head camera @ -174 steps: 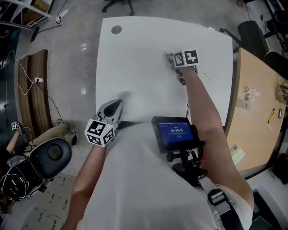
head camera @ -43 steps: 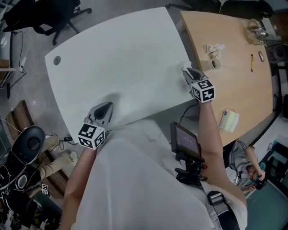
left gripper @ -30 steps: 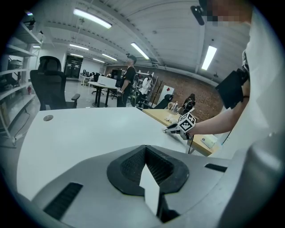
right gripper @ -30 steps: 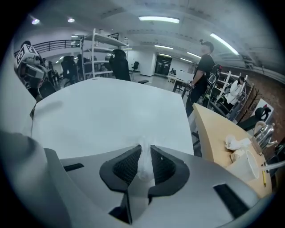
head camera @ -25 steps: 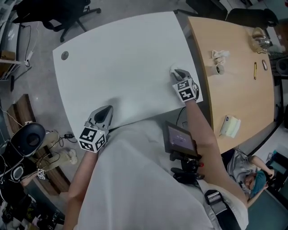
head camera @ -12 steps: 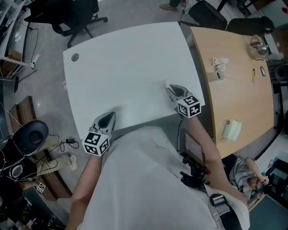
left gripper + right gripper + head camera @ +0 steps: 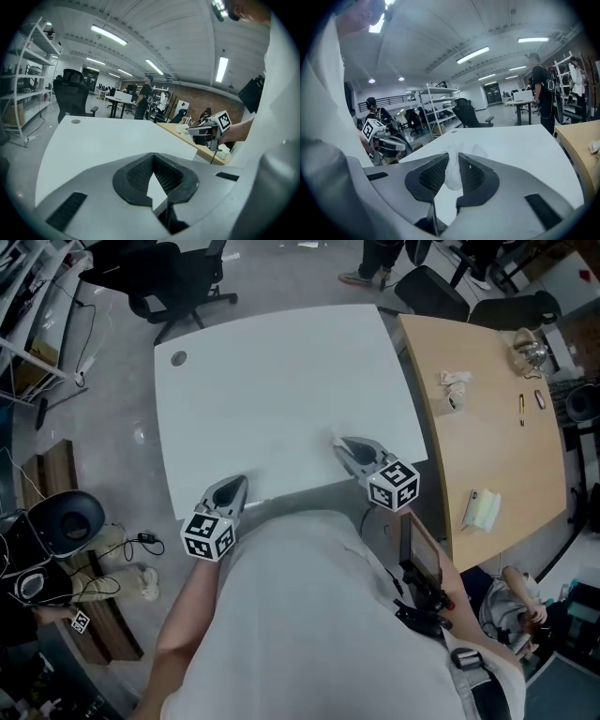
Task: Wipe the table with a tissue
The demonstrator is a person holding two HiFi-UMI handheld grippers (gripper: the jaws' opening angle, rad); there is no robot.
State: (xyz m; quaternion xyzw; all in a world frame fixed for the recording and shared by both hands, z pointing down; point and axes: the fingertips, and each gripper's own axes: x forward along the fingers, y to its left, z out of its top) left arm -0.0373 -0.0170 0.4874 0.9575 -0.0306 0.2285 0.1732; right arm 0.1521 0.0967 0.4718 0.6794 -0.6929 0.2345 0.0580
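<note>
White table (image 7: 272, 381), right gripper (image 7: 343, 444) near its 5 o'clock edge, jaws narrow, pinching a crumpled tissue (image 7: 452, 174), left gripper (image 7: 234, 484) at 7 o'clock, jaws together, nothing between them

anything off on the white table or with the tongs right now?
Nothing stands out. The white table is bare, with no spill or damage visible. The right tongs are clamped on the crumpled tissue, as expected for wiping. The left tongs are shut and empty at the table's near edge.
</note>
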